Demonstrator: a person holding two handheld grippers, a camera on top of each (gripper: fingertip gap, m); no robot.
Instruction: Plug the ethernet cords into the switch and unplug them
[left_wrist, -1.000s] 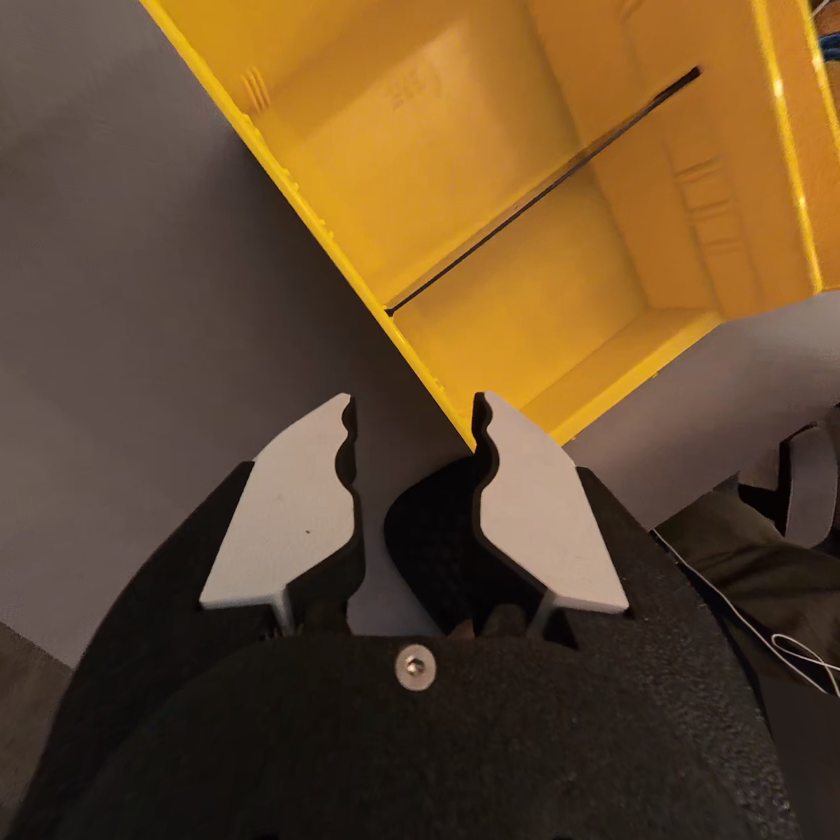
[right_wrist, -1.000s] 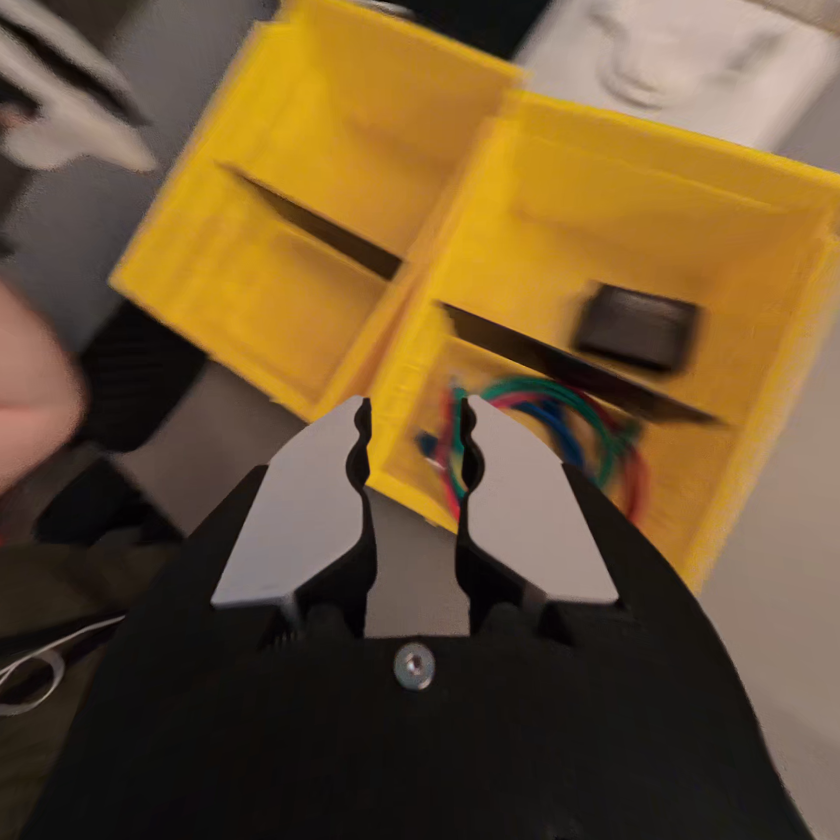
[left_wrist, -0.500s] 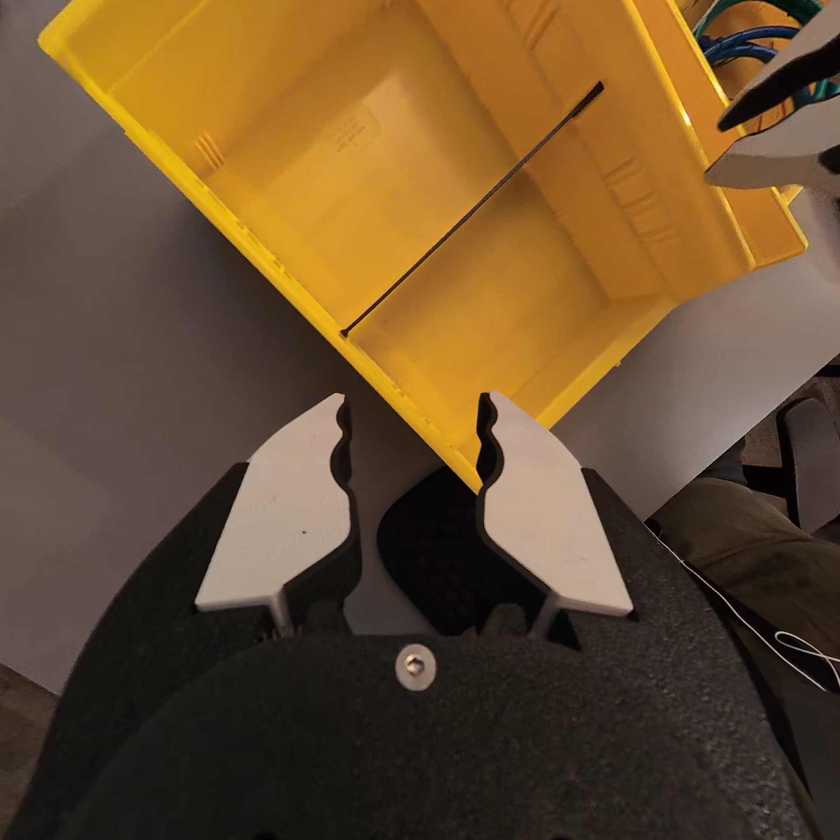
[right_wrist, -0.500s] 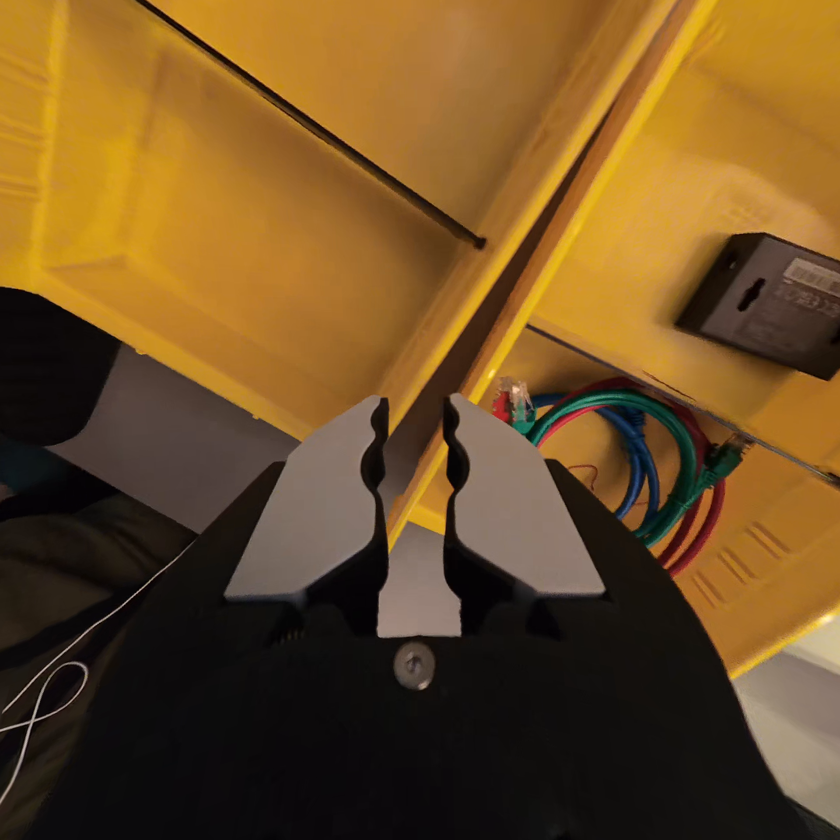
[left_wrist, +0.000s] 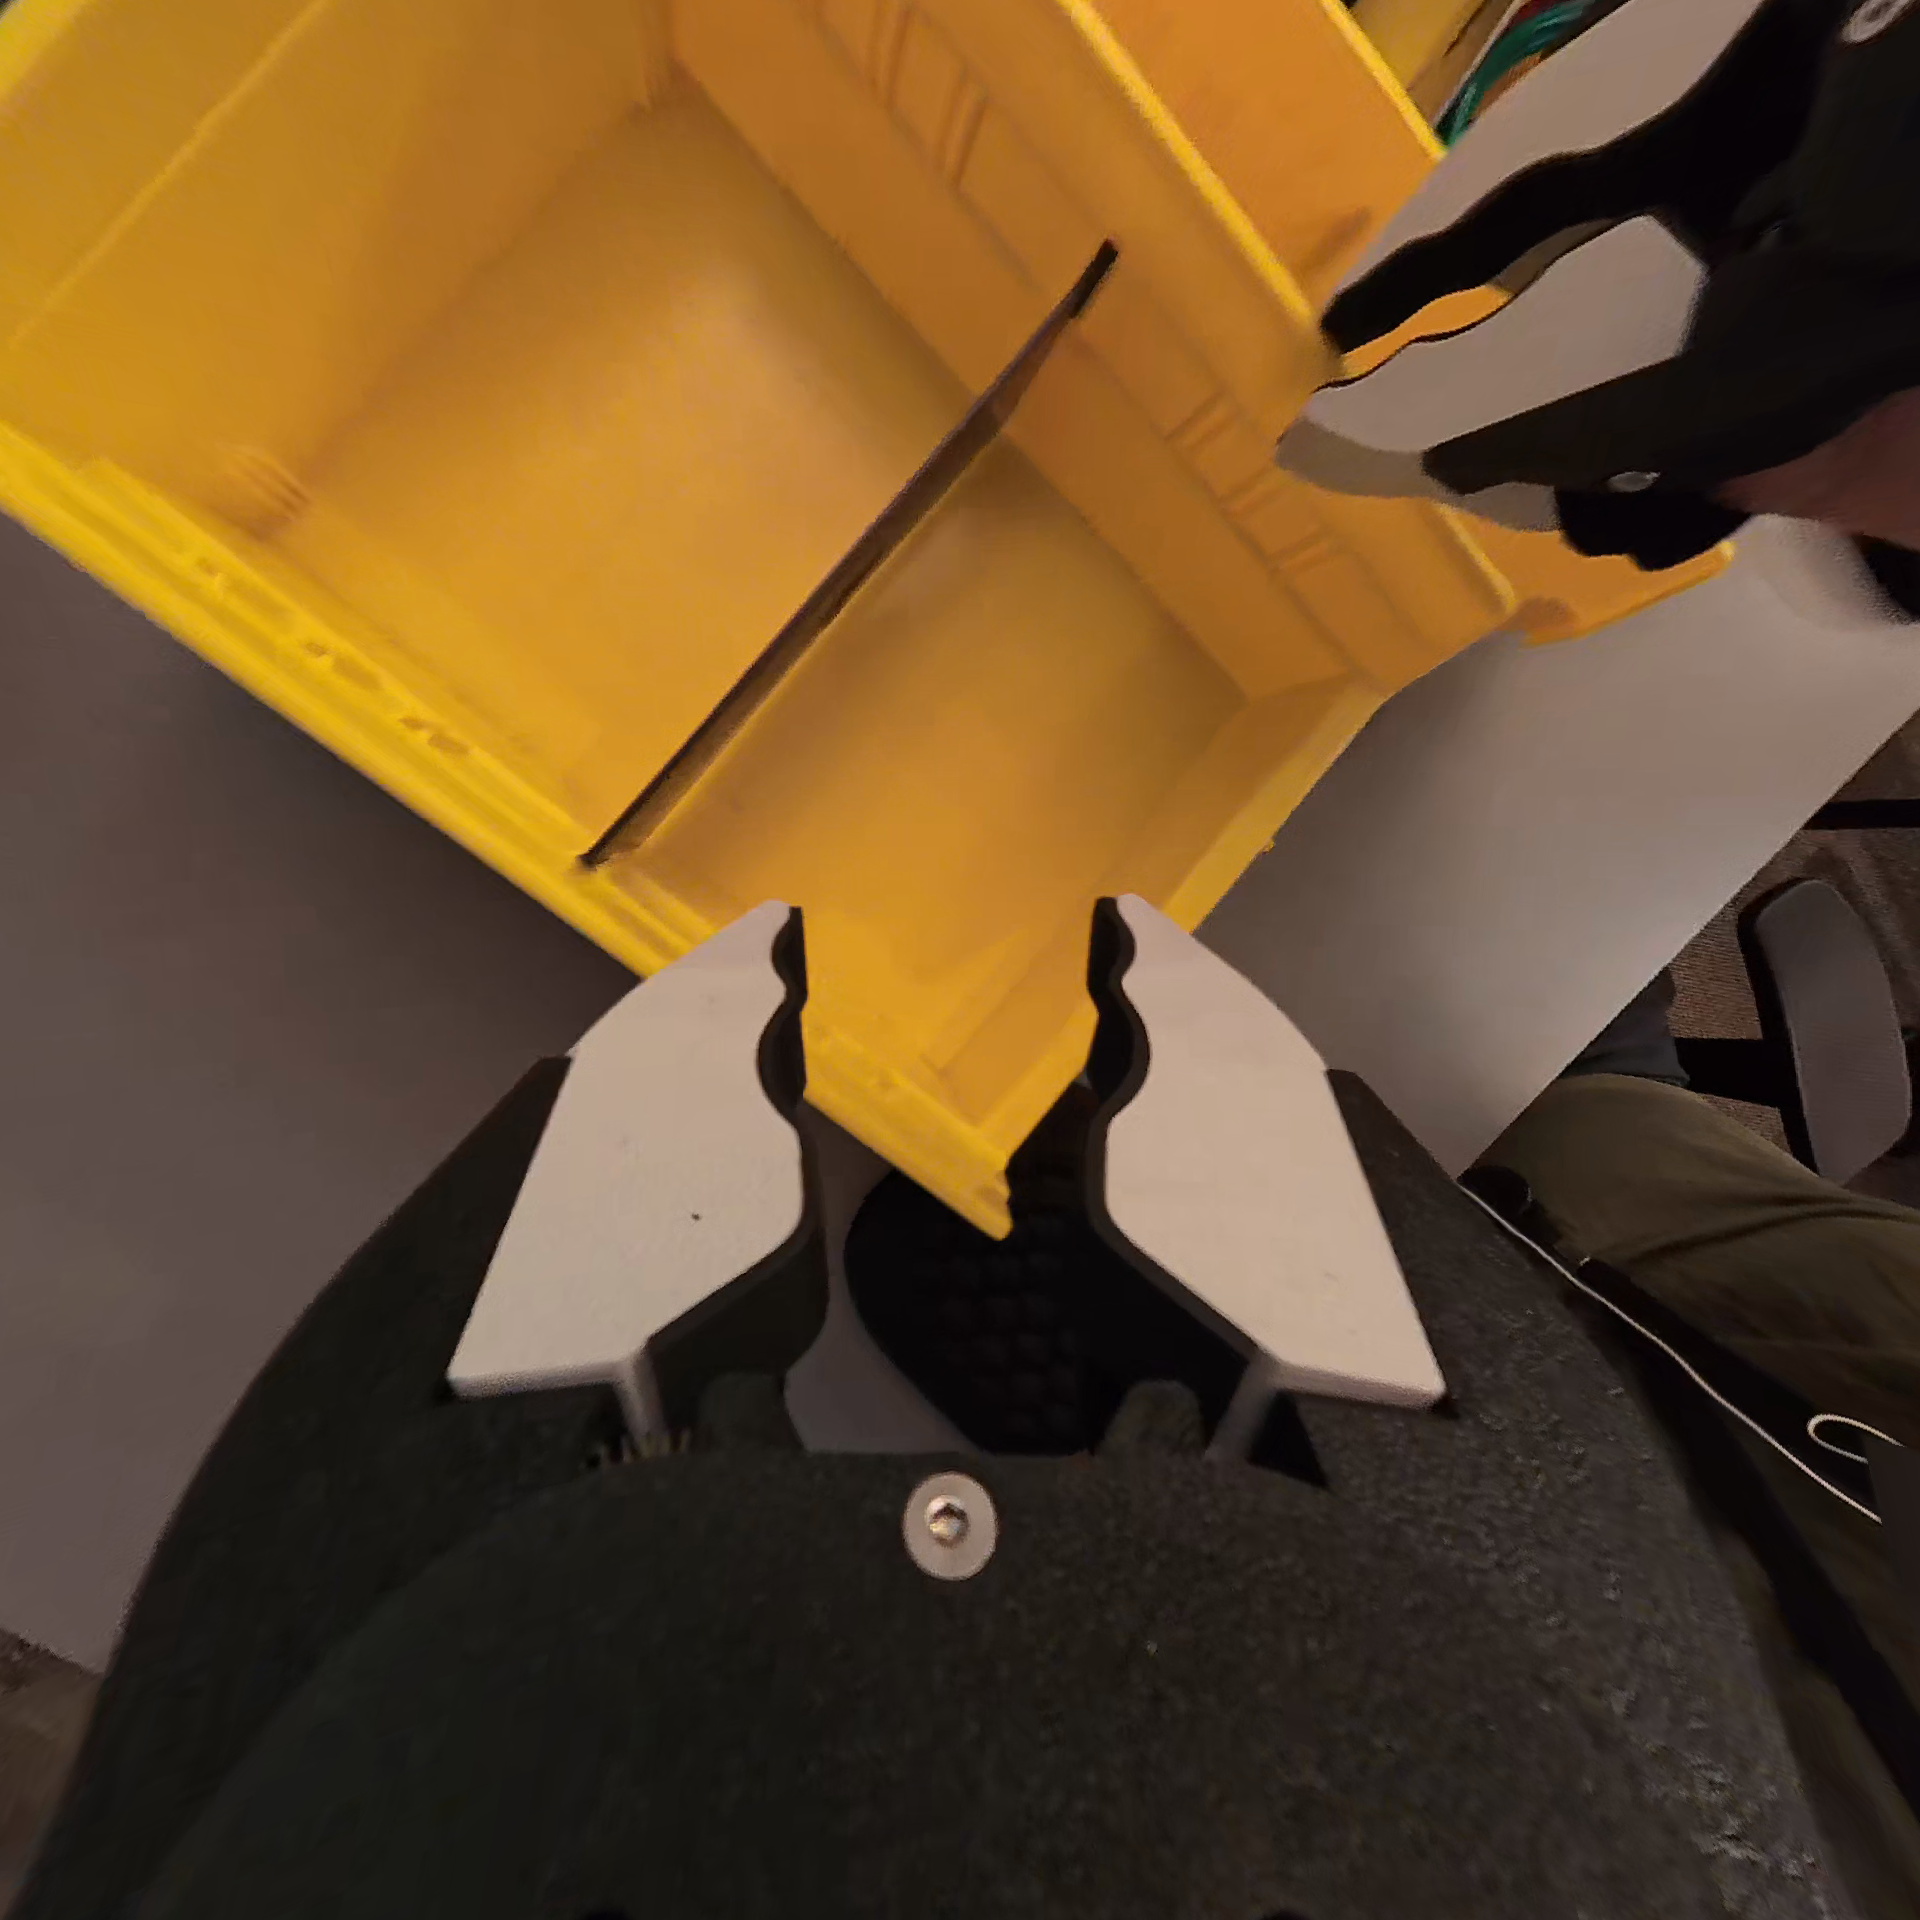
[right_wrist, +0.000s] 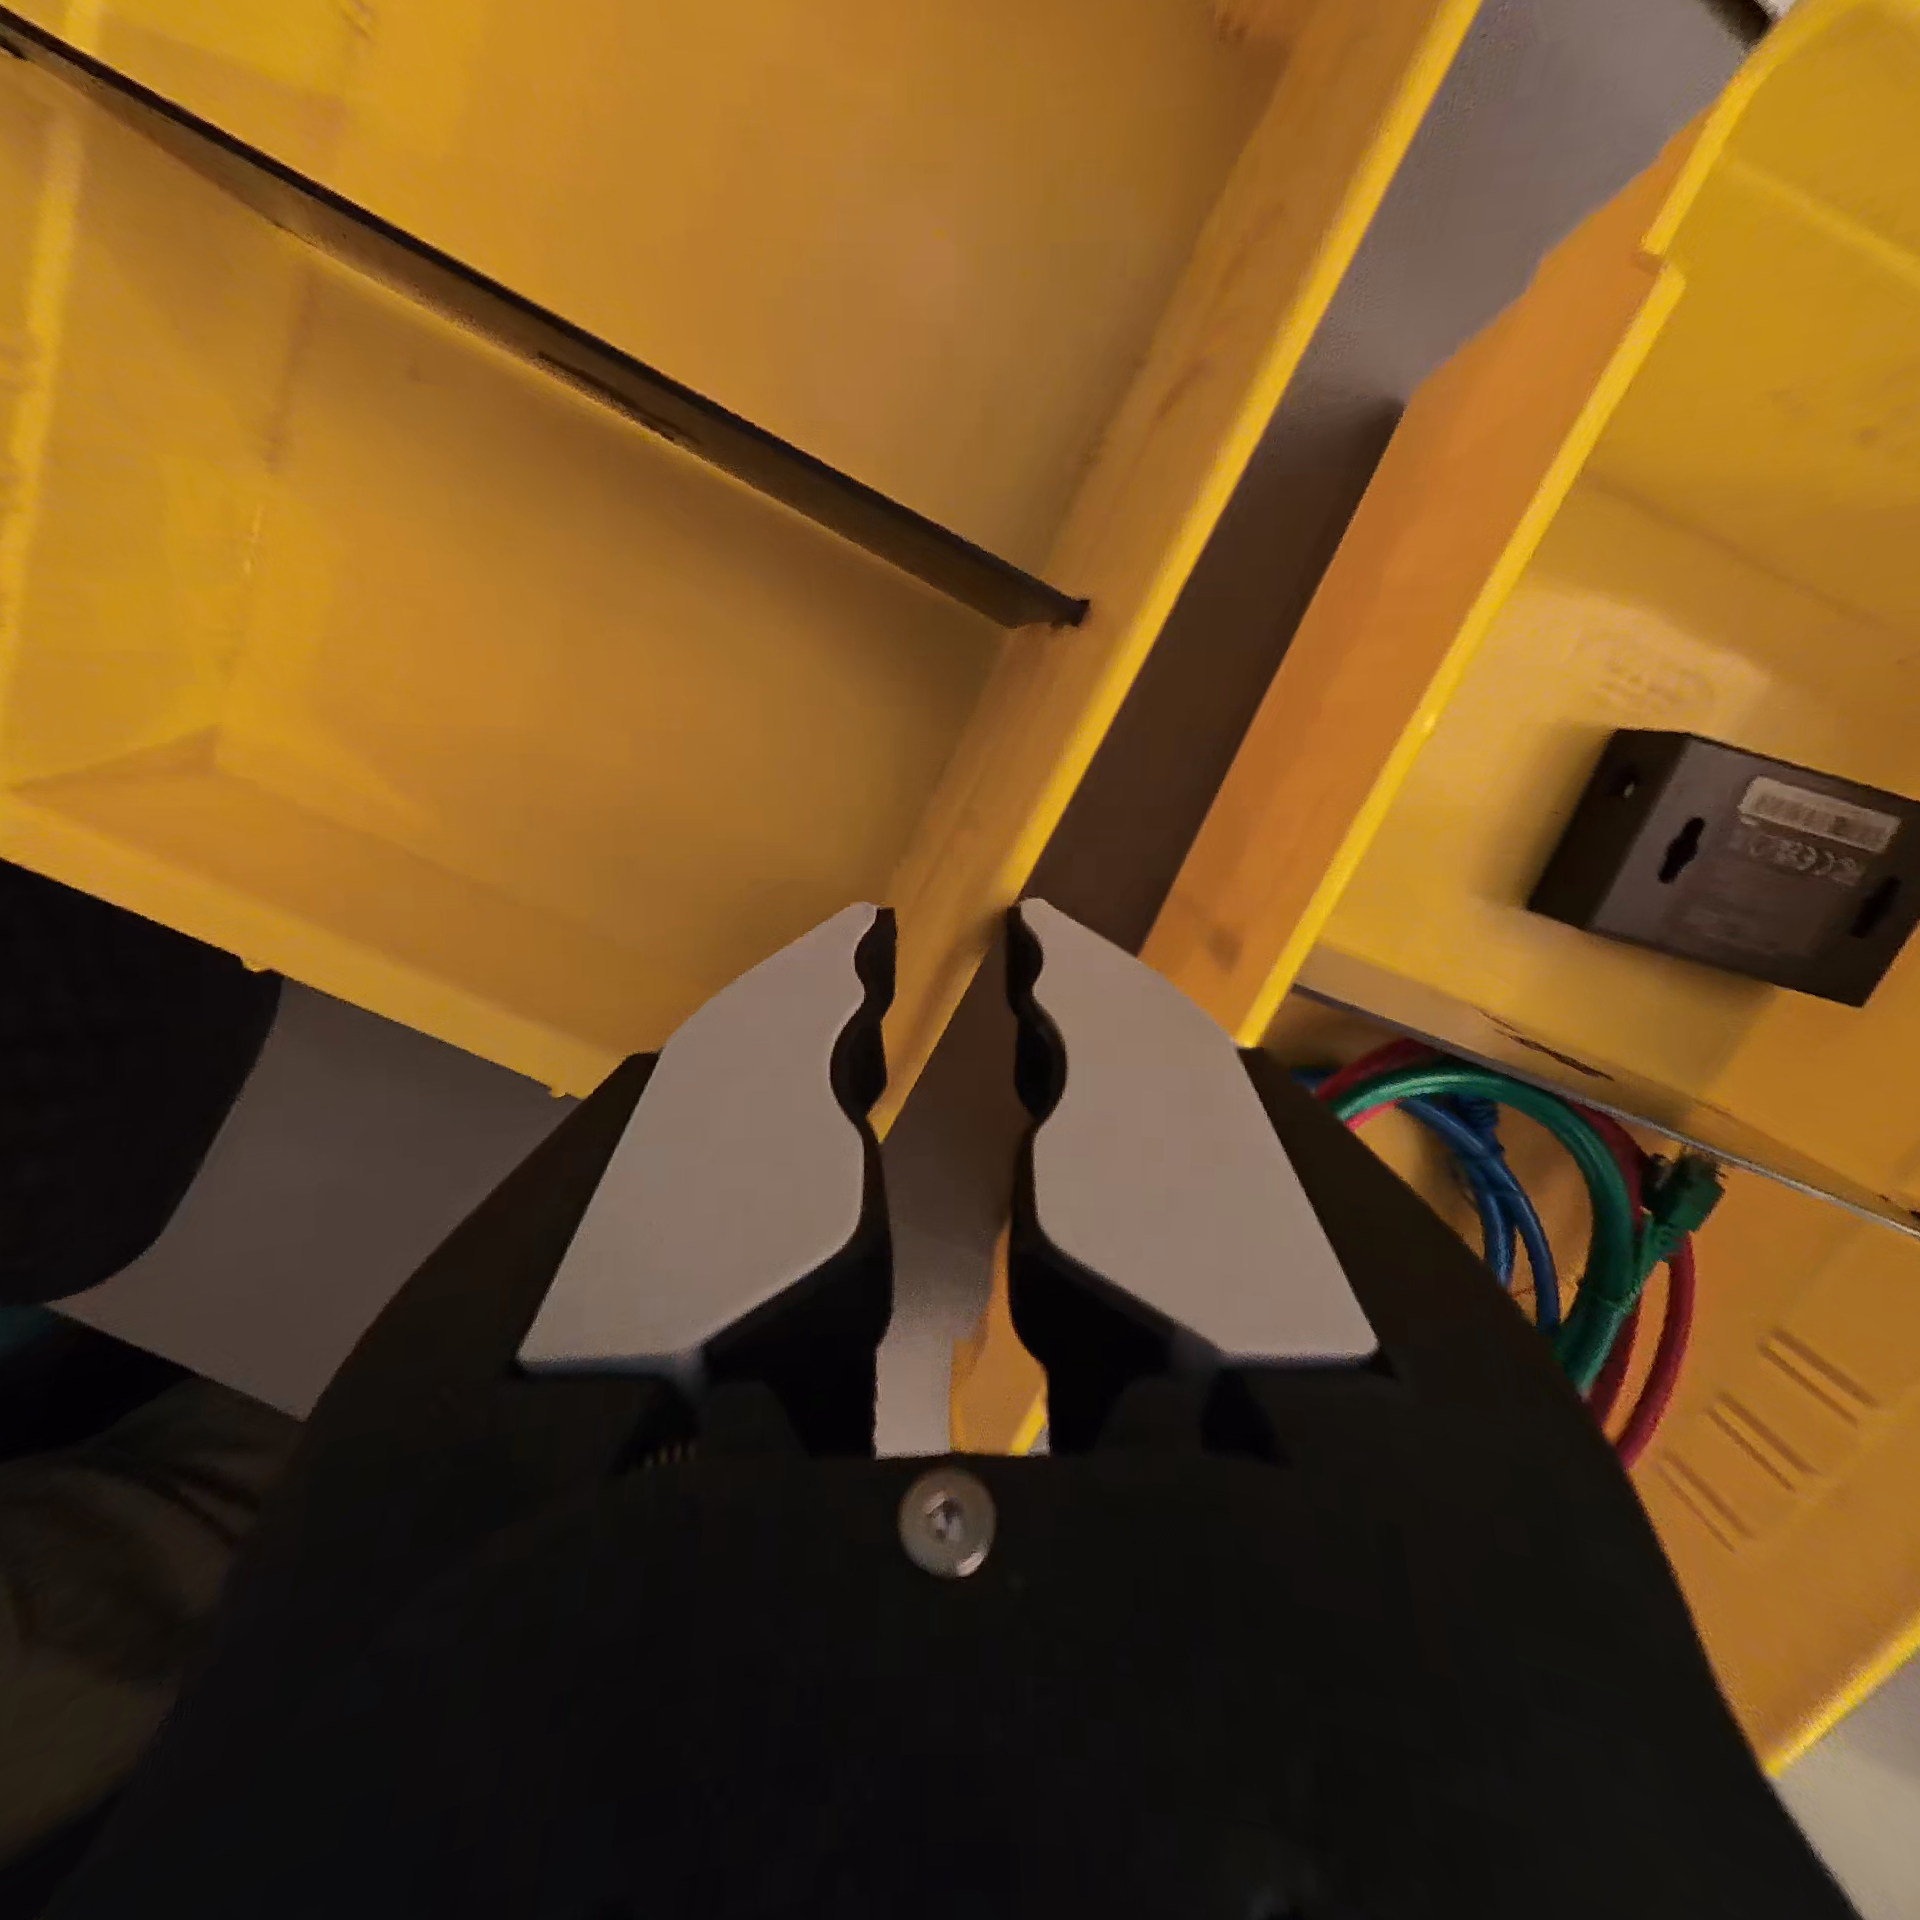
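Observation:
The black switch (right_wrist: 1725, 862) lies in the far compartment of the right yellow bin (right_wrist: 1558, 582). Coiled red, green and blue ethernet cords (right_wrist: 1600, 1174) lie in its near compartment. An empty yellow bin (right_wrist: 520, 675) with a black divider (right_wrist: 520, 322) stands to its left, a gap between the two. My right gripper (right_wrist: 951, 914) is shut on the empty bin's right wall. It also shows in the left wrist view (left_wrist: 1340, 353). My left gripper (left_wrist: 945, 914) is open, with the near corner of the empty bin (left_wrist: 623, 416) between its fingers.
The bins stand on a grey table (left_wrist: 208, 935), whose edge runs along the right of the left wrist view. A person's leg in olive trousers (left_wrist: 1714, 1247) and a chair (left_wrist: 1829, 1029) are beyond that edge. There is about 15 centimeters between the tips of the two grippers. The black switch (right_wrist: 1725, 862) sits 20 centimeters or so from the ends of my right fingers.
My right gripper has closed on the empty bin's wall, and a gap has opened between the two bins. The empty bin's corner has come between my left fingers.

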